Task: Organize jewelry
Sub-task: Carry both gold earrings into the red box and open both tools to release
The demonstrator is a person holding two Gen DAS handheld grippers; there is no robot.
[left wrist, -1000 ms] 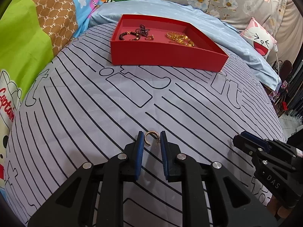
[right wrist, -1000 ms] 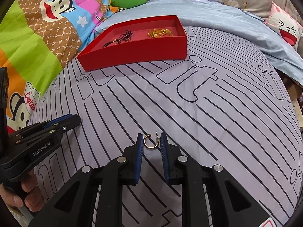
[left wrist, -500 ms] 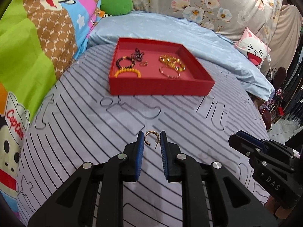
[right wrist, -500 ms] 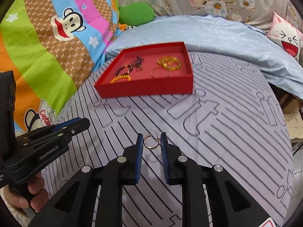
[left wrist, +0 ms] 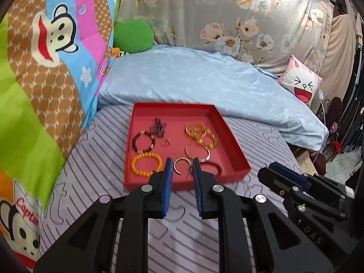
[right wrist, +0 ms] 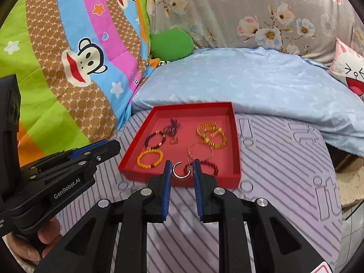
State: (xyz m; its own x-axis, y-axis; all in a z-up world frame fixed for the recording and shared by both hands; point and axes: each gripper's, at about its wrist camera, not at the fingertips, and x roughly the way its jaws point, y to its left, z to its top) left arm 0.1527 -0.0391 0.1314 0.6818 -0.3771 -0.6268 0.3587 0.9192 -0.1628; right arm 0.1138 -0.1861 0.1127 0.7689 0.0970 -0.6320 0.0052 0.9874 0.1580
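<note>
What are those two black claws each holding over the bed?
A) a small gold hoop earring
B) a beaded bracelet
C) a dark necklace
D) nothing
A: a hoop earring sits pinched in the left gripper, and another earring in the right gripper.

Each hand-held gripper is built of matte black plastic. On the left hand-held gripper [left wrist: 182, 170], blue ribbed pads [left wrist: 168, 182] are fitted inside the fingers, and round silver screws [left wrist: 146, 188] are set at the pivots. The same is seen on the right hand-held gripper [right wrist: 181, 170]. White "GenRobot.AI" lettering [right wrist: 66, 189] is printed on one body, "DAS" on the other.
</note>
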